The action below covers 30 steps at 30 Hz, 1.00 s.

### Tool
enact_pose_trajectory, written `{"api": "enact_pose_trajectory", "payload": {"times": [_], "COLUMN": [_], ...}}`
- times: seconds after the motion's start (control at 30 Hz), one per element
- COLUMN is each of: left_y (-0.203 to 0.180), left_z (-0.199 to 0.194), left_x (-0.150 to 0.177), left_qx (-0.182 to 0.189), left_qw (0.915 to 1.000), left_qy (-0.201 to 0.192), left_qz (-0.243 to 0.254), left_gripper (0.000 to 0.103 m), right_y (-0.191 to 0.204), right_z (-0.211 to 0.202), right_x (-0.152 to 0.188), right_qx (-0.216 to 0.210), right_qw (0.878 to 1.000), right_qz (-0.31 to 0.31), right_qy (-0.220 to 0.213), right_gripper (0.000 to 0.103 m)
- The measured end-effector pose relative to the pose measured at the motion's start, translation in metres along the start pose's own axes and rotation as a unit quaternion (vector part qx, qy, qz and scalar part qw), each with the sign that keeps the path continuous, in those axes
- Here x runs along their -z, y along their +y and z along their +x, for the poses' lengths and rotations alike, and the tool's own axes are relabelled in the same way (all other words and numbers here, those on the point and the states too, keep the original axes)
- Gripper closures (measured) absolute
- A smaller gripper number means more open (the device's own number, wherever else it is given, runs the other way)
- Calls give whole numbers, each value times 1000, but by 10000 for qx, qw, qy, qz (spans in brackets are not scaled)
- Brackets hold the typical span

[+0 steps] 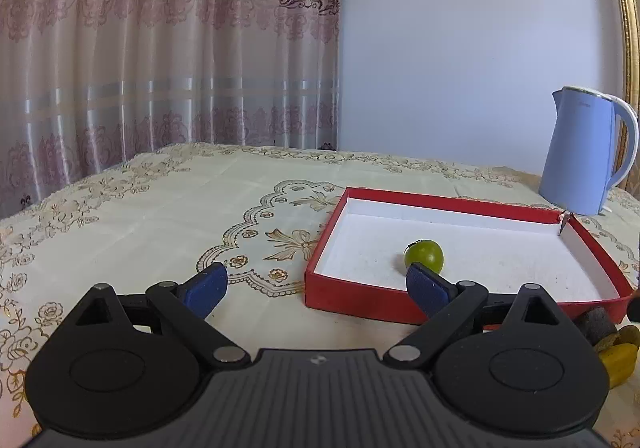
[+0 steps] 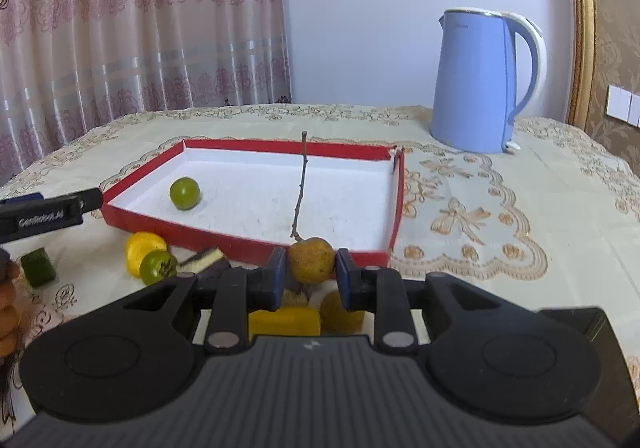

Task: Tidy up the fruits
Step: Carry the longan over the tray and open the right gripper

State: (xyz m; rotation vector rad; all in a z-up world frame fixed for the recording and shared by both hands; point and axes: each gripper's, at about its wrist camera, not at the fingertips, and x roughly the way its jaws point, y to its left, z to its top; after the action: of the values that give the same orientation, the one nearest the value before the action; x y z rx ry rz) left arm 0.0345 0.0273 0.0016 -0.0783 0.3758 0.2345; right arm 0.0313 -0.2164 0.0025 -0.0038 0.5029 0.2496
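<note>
Yellow-brown round fruit (image 2: 311,260) with a long woody stem, at the red tray's (image 2: 248,244) near wall: I am pinching its firm, light body in the right gripper (image 2: 311,280), avoiding the brittle stem. Left gripper (image 1: 316,290) is hanging wide, empty.

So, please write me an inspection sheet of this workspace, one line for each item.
Surface: table with embroidered cream cloth.
Job's things: red tray holds one green fruit; brown stemmed fruit held at its front edge.
Clutter: loose fruits and blocks in front of the tray; blue kettle behind it.
Grippers: left claw open, empty; right claw shut on the brown stemmed fruit.
Cables: nothing seen.
Surroundings: patterned curtain, pale wall, gold frame.
</note>
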Motion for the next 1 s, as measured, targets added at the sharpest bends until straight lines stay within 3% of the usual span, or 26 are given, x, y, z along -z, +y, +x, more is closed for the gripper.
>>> {"api": "enact_pose_trajectory", "payload": {"times": [0.3, 1.0], "left_y": [0, -3], "left_z": [4, 4], "left_x": [3, 5], "left_qx": [-25, -63], "left_qw": [9999, 9998], "left_qy": [164, 148], "left_qz": [11, 146], "left_gripper": [6, 6], "right_y": [8, 17], "right_z": [19, 83], "right_x": [-18, -42], "right_qx": [51, 105], "right_qw": [9998, 9990], "right_qz": [-189, -286], "right_qy": [-6, 339], "right_gripper": [78, 78]}}
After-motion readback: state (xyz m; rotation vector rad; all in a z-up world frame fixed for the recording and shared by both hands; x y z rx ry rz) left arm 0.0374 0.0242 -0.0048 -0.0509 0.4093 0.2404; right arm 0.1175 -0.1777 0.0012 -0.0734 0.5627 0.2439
